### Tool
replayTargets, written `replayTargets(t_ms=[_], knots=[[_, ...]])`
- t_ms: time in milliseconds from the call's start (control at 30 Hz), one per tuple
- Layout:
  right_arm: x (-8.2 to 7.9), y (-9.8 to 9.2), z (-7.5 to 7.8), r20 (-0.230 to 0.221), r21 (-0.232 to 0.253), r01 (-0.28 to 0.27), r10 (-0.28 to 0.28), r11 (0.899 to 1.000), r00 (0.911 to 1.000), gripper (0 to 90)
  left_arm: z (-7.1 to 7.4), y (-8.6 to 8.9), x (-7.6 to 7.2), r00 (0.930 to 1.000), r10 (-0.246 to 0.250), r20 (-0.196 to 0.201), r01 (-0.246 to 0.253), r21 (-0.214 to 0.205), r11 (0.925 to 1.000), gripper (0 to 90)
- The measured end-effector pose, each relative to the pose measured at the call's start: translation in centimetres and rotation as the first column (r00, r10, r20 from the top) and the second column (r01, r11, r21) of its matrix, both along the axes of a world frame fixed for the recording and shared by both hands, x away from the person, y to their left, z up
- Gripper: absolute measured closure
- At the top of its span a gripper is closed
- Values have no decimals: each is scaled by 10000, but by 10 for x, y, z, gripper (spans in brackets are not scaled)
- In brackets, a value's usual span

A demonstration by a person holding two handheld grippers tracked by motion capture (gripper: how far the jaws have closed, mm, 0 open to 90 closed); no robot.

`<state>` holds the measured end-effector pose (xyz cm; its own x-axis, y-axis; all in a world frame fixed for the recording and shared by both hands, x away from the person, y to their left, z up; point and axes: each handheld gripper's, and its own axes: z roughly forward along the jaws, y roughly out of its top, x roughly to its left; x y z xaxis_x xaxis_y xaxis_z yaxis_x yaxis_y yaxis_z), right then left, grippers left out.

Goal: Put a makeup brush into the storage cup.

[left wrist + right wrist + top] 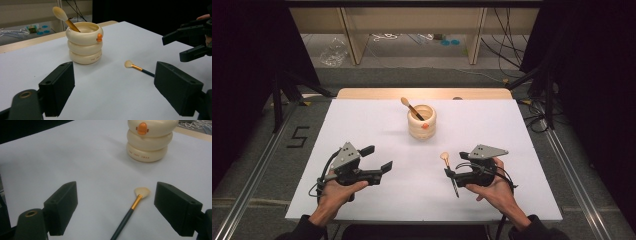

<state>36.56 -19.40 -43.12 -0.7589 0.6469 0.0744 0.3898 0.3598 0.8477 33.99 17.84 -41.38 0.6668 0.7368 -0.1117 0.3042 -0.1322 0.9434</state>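
A cream ringed holder with an orange beak mark stands at the table's far middle. A wooden-handled brush leans in it. A second brush, with a dark handle, gold ferrule and pale fan tip, lies flat on the white table. My right gripper is open, low over this brush, which lies between the jaws nearer one side. My left gripper is open and empty, pointing toward the holder. The right gripper also appears in the left gripper view.
A wooden strip borders the table's far edge. Black curtains hang on both sides. Metal rails run along the floor, and shelf legs and cables lie beyond the table.
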Motion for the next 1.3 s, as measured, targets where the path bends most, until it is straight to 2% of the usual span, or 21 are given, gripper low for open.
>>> replayTargets(t_ms=[100,133,167,300,400,467,500,600,700,733,900,1000,1100,1200,1300], knots=[[1,0,0,44,-22,40,-40,10000,10000,200,-3,1,-2,9999,-121,-32,121,60,9999,168],[1,0,0,44,-22,40,-40,10000,10000,200,-4,1,-3,9999,10,-127,-9,5,10000,168],[1,0,-1,-6,-33,69,-69,10000,10000,200,-5,2,-3,9999,-123,-2,123,178,9998,168],[1,-1,-2,-19,-44,48,-48,10000,10000,200,-11,2,-6,9997,-60,-231,69,399,9992,168],[1,-1,-1,-18,-54,55,-55,10000,10000,200,-13,1,-7,9994,15,-338,-5,292,9996,168],[1,-1,-2,-12,-36,35,-35,10000,10000,200,-14,2,-7,9996,-62,-263,72,375,9993,168],[1,-1,-2,-16,-43,43,-43,10000,10000,200,-16,1,-10,9992,12,-401,4,379,9993,168],[1,-2,-1,-35,-56,78,-78,10000,10000,200,-19,1,-12,9989,-56,-468,75,408,9991,168],[1,-2,-1,-35,-66,88,-88,9999,10000,200,-19,1,-14,9991,-139,-397,161,556,9983,168],[1,-2,-1,-39,-65,84,-84,9999,10000,200,-20,0,-15,9991,-80,-421,99,466,9989,168],[1,-2,-1,-31,-84,165,-166,9998,9999,201,-20,0,-18,9993,-95,-373,117,596,9982,169],[2,-2,-1,-28,-163,187,-187,9997,9998,201,-20,-1,-20,9991,-104,-413,126,536,9985,169],[5,-3,0,31,-282,301,-300,9991,9995,201,-21,-3,-21,9992,-97,-394,123,654,9978,169],[9,-3,1,-122,-430,430,-436,9981,9990,204,-23,-5,-21,9990,-171,-411,203,780,9967,169],[13,-4,3,-221,-750,604,-622,9954,9978,209,-24,-7,-21,9985,-303,-450,328,565,9979,170]])
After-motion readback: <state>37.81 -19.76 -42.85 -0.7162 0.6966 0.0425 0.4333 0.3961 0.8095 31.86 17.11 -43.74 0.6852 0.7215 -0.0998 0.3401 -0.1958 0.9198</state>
